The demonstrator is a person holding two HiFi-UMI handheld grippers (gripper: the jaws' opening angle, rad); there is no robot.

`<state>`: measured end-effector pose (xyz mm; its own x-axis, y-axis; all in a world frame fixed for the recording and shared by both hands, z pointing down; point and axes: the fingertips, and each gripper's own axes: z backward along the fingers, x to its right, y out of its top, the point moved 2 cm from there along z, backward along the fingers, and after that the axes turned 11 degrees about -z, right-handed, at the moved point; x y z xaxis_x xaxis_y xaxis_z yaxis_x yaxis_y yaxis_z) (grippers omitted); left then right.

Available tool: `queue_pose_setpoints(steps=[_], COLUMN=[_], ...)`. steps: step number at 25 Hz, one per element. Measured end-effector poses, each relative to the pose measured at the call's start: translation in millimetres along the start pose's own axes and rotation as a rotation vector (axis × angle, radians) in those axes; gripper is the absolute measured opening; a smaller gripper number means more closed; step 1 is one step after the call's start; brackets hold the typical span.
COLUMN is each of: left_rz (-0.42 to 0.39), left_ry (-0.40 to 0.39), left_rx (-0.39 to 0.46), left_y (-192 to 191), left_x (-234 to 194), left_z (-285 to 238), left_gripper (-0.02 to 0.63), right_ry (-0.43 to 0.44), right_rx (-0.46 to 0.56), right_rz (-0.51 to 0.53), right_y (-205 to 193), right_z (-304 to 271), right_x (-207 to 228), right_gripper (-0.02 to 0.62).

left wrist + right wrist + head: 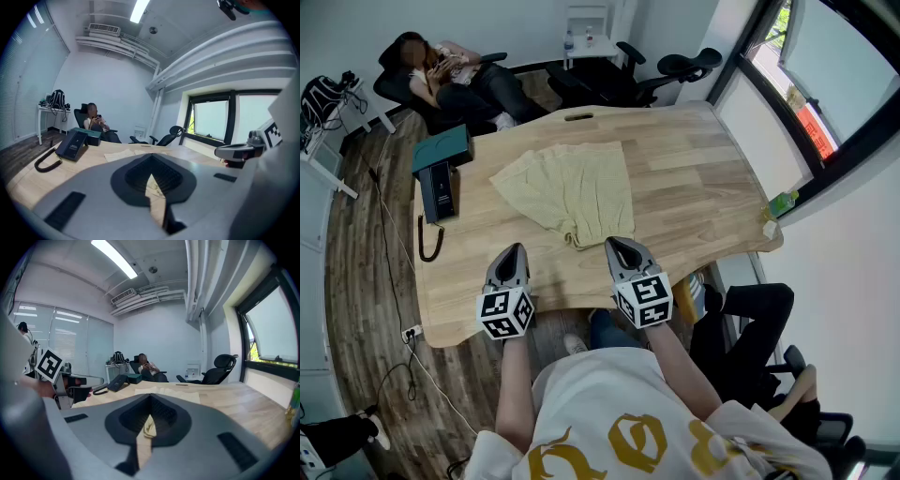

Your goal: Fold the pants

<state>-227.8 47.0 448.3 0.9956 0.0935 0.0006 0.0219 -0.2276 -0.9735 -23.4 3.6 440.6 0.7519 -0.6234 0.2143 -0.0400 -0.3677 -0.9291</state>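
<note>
Both sets of fingers are closed with nothing between them. In its own view, the left gripper [151, 174] has its fingers [126, 176] pressed together, and only a thin slit shows wood and a bit of pale cloth beyond. The right gripper [150, 417] looks the same, with its fingers [123, 420] shut and empty. From the head view, the left gripper [515, 249] and right gripper [617, 244] hang side by side over the near part of the bench [703, 178], both tilted slightly down. The pants [572, 192], pale yellow, lie flat in the middle of the bench. Their near end is just ahead of the right gripper and a little further from the left one, and neither gripper holds the cloth. Left of the pants are a desk phone [439, 195] and a green box [442, 148]. To the right is bare wood, running to the curved edge where a bottle [783, 202] stands. A person [450, 70] sits in a chair beyond the far edge.
</note>
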Motion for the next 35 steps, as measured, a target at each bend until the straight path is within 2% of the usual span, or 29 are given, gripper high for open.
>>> queue_pose_setpoints(steps=[9, 12, 17, 23, 28, 35], left_rz=[0.010, 0.023, 0.002, -0.008, -0.027, 0.011], left_ry=[0.004, 0.011, 0.002, -0.003, -0.011, -0.022], left_rx=[0.025, 0.028, -0.028, -0.027, -0.097, -0.152], left_y=[5, 7, 4, 16, 3, -16], left_x=[-7, -14, -21, -38, -51, -72], left_z=[8, 5, -9, -24, -51, -84], left_gripper=[0.008, 0.008, 0.008, 0.008, 0.008, 0.008], right_ry=[0.018, 0.035, 0.086, 0.141, 0.180, 0.222], right_rx=[-0.006, -0.007, -0.036, -0.070, -0.137, -0.233], right_rz=[0.045, 0.090, 0.174, 0.160, 0.142, 0.159], right_y=[5, 7, 4, -2, -16, -42], right_z=[-2, -9, -29, -61, -90, -125], right_x=[-16, -24, -37, -50, -50, -57], right_gripper=[0.005, 0.005, 0.006, 0.006, 0.008, 0.008])
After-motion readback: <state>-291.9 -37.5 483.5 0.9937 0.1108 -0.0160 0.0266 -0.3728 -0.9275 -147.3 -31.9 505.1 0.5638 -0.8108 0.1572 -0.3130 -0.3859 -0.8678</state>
